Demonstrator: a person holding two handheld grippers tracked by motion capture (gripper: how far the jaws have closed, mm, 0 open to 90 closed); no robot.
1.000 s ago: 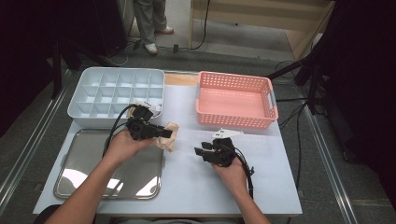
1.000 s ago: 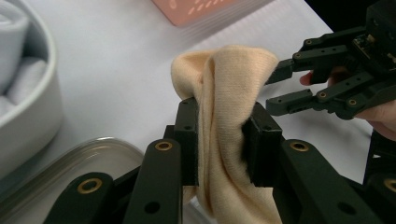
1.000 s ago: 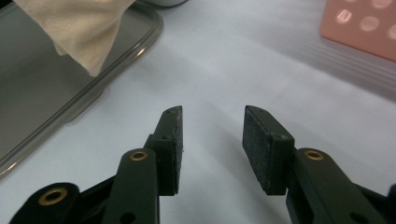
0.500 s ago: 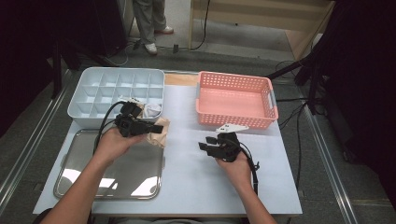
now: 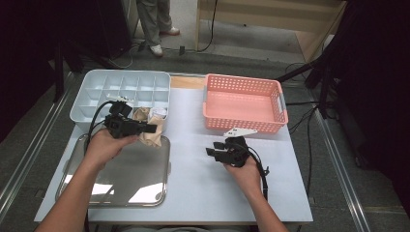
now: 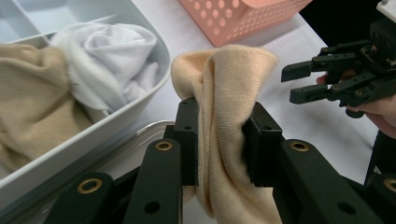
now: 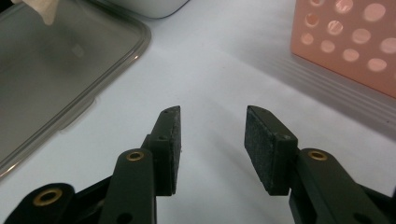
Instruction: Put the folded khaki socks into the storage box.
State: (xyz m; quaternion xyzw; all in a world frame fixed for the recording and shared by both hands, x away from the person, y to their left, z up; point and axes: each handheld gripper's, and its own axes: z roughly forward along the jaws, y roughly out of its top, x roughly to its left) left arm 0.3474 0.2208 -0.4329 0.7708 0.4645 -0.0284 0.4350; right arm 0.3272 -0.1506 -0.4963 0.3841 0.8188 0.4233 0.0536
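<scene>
Your left gripper [image 6: 219, 140] is clamping the beige cloth [image 6: 229, 88], holding it off the table just beside the compartment box [image 5: 87, 101], over the steel tray's [image 5: 116, 188] far edge. Your right gripper [image 7: 212, 149] is hovering over bare table, jaws apart, gripping nothing.

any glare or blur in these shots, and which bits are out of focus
High view: bright ceiling-light glare patches on the shiny steel tray, dark surroundings, table evenly lit. Left gripper view: the beige knitted cloth between the jaws is sharp, the other gripper behind slightly soft. Right gripper view: the pink perforated plastic basket is blurred, the jaws crisp.
</scene>
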